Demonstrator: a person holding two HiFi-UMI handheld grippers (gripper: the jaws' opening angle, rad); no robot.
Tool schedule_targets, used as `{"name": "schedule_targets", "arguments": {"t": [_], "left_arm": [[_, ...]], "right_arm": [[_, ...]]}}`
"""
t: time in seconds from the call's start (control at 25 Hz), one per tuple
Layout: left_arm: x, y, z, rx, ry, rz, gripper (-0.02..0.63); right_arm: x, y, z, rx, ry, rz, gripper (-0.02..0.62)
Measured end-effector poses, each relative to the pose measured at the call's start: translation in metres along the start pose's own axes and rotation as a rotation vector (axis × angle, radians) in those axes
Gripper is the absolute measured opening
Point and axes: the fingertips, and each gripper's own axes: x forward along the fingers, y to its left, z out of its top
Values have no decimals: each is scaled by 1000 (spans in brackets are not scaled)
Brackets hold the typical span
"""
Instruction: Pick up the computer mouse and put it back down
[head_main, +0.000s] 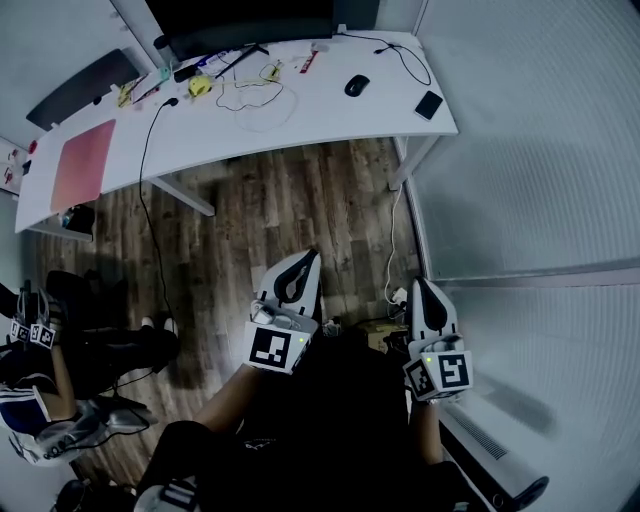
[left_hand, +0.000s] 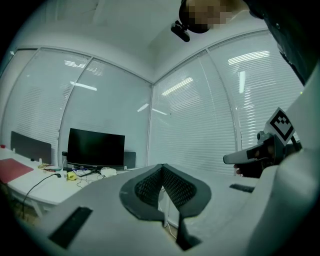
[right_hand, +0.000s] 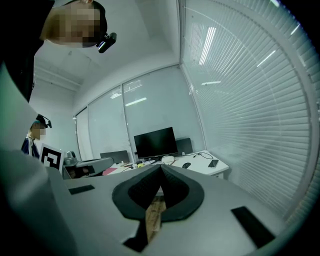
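Left gripper (head_main: 303, 262) and right gripper (head_main: 421, 288) both have their jaws pressed together on nothing. Well ahead of them, across open wood floor (head_main: 300, 200), the computer mouse (head_main: 356, 85) sits on a white desk (head_main: 330, 115). A phone (head_main: 428, 104) lies near it, with loose cables (head_main: 250, 95) further left.

The computer mouse (head_main: 356, 85) lies on the right part of the desk (head_main: 330, 120), with a phone (head_main: 428, 104) further right near the corner, the monitor (head_main: 240, 15) behind and to its left (at the desk's back edge), a flat mat (head_main: 82, 162) at the far left end, and the floor (head_main: 300, 200) before the desk.
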Motion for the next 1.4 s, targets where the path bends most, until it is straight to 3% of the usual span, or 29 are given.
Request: {"name": "schedule_targets", "arguments": {"t": [0.72,1.08,1.4], "left_arm": [[148,98,23,-17,17,-65,8],[219,130,21,-3,16,-142,7],[249,165,23,10,12,-162,8]], "right_arm": [[158,-38,53,26,6,-44,-1],[219,-58,65,38,-3,-105,0],[263,-61,72,47,-12,-139,0]]}}
